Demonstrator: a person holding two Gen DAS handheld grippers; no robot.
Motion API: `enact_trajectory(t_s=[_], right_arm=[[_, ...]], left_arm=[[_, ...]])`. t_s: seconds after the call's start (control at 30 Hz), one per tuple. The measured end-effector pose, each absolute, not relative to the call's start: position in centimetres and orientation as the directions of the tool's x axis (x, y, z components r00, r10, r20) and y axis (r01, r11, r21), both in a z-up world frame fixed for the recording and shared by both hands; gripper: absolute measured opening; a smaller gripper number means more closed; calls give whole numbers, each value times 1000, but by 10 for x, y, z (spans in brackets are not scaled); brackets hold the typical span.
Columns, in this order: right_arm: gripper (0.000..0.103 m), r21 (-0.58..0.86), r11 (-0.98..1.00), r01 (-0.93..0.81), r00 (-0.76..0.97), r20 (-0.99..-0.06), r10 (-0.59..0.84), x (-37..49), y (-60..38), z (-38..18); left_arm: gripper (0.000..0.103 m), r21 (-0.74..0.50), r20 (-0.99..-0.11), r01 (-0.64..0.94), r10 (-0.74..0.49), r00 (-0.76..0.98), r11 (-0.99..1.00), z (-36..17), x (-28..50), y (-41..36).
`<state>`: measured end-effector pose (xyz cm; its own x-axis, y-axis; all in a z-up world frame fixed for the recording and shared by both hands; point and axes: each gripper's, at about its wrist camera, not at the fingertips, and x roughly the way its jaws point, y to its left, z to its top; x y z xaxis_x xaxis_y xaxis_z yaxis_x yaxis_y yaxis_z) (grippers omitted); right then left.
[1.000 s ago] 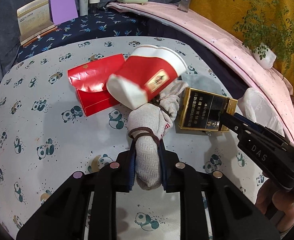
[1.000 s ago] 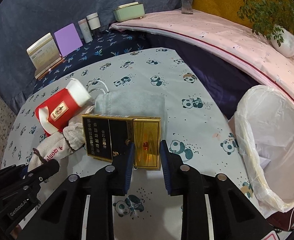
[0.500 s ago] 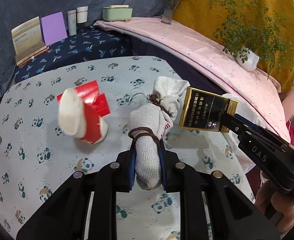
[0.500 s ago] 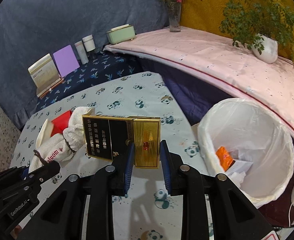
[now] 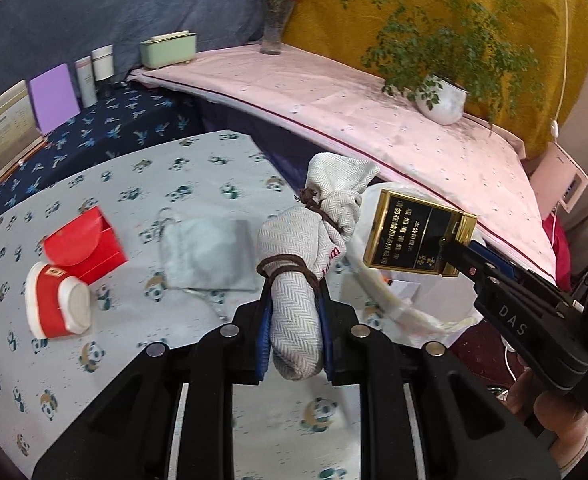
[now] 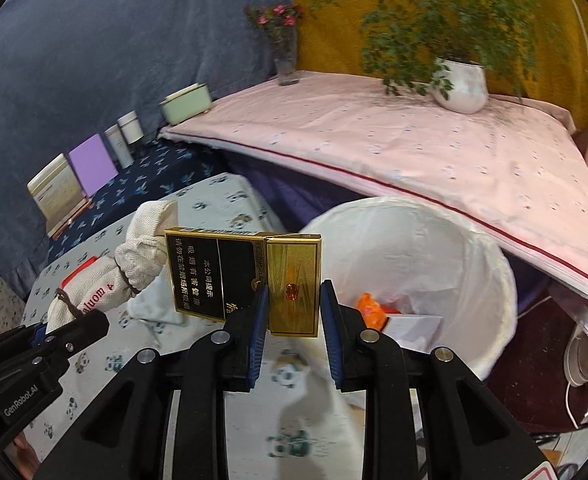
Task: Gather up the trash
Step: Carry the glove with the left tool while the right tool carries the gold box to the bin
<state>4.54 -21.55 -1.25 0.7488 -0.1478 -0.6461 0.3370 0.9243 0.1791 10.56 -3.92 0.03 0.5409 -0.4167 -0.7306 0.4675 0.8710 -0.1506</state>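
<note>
Our left gripper (image 5: 296,322) clamps a woven cloth bag (image 5: 306,264); our right gripper (image 6: 291,312) pinches a glossy gold-black box (image 6: 241,276) near the white-lined bin (image 6: 434,240), right of the panda tablecloth (image 5: 105,184).

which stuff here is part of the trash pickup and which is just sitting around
Job:
- black-and-gold cigarette box, in right gripper
- beige herringbone cloth pouch, in left gripper
- white-lined trash bin
- red paper cup

Lying about:
- potted green fern
- mint green box

I see both views in soft, even indoor light. The fisheye lens bends the edges strongly, and the corners are black. The right view has motion blur on the potted plant (image 6: 460,84). The shadows are weak.
</note>
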Motion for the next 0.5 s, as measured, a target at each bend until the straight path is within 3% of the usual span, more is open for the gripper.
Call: enact_trajectory(t_s=[0.5], right_arm=[[24, 199, 846, 496, 691, -680, -245, 10, -300, -38]], left_arm=[[19, -133, -762, 596, -466, 449, 792, -15, 100, -140]])
